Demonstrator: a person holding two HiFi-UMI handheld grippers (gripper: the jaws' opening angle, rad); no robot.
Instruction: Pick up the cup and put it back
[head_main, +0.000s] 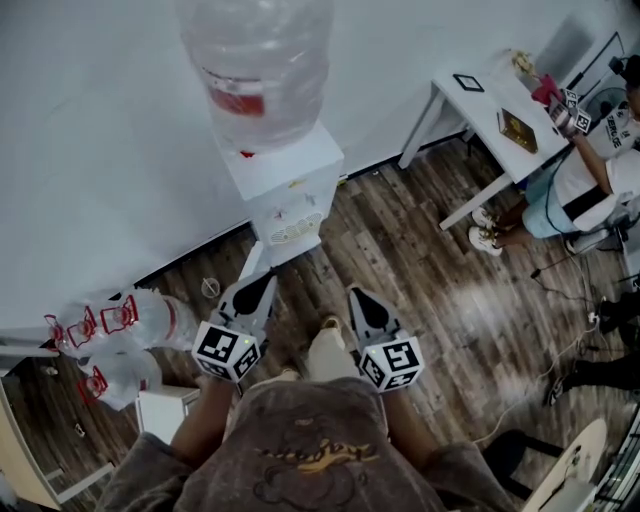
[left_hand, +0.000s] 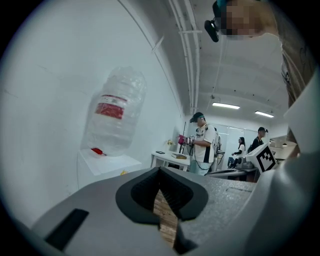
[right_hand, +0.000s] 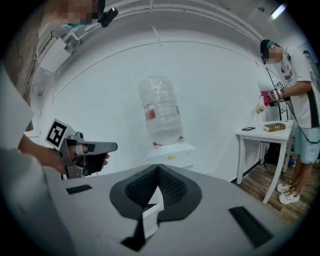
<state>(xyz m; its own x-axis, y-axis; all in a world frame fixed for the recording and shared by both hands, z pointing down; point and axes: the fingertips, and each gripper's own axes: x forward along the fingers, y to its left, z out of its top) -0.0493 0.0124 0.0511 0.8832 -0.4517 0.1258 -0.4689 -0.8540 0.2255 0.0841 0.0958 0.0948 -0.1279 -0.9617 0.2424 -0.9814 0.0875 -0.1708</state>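
Both grippers are pressed shut on nothing. The left gripper (head_main: 266, 280) and the right gripper (head_main: 358, 296) point toward the white, boxy water dispenser (head_main: 290, 190), which carries a clear, ribbed plastic bottle (head_main: 258, 60) on top. Nothing of the task looks done: both the picking up and the putting back are left. No cup shows for certain; a small round thing (head_main: 210, 288) on the glossy wood-plank floor (head_main: 430, 280) beside the dispenser might be it.
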